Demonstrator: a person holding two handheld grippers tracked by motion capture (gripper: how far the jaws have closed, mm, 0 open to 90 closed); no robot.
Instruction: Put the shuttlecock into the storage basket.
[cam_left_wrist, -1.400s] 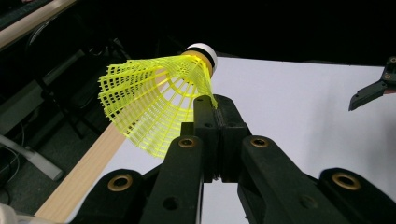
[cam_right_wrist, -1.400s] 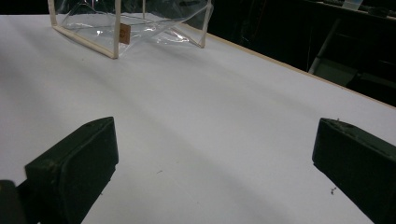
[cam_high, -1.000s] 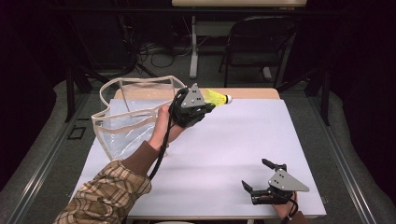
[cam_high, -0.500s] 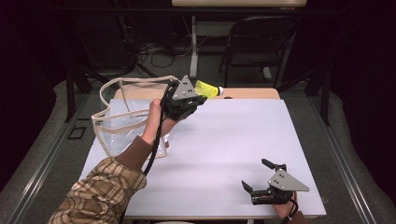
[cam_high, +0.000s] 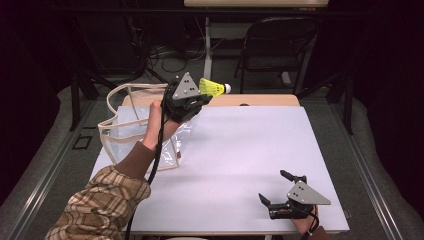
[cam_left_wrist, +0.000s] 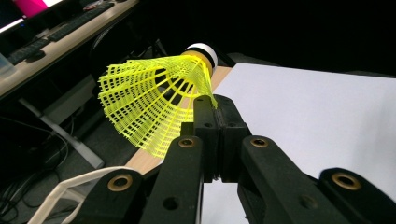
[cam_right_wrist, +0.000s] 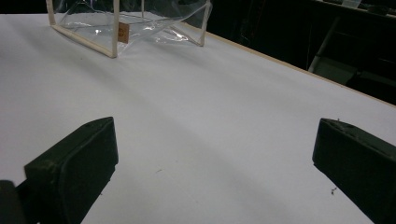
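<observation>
**Left gripper carrying shuttlecock leftward, toward the bag side**

Table (cam_high: 235, 165): white top is filling most of the high view, wooden strip showing along the far edge. Nothing shifting on it since the earlier frames.

Clear bag (cam_high: 131, 131): transparent tote with cream trim and handles, sitting on the table's far-left corner, mouth open upward. It is holding the same spot as before. In the right gripper view it is showing at top left (cam_right_wrist: 126, 21), with a small tan tag on its trim.

Left arm: plaid sleeve (cam_high: 97, 207) is coming in from bottom left, forearm reaching up over the bag's near-right side. Compared with a second ago the hand is sitting further left and further back, now over the bag's right edge rather than over the table's far edge.

Left gripper (cam_high: 196, 97): raised off the table, jaws pinched tight on the edge of the shuttlecock's skirt; the left gripper view (cam_left_wrist: 215, 105) is showing them closed with the mesh between them.

Right gripper (cam_high: 280, 192): resting near the table's near-right corner, jaws spread wide, nothing between them. Unchanged from the earlier frames.

Shuttlecock (cam_high: 214, 88): yellow mesh skirt, white cork pointing right, held in the air beyond the far table edge. Close up (cam_left_wrist: 154, 100), the cork is pointing away from the gripper.
</observation>
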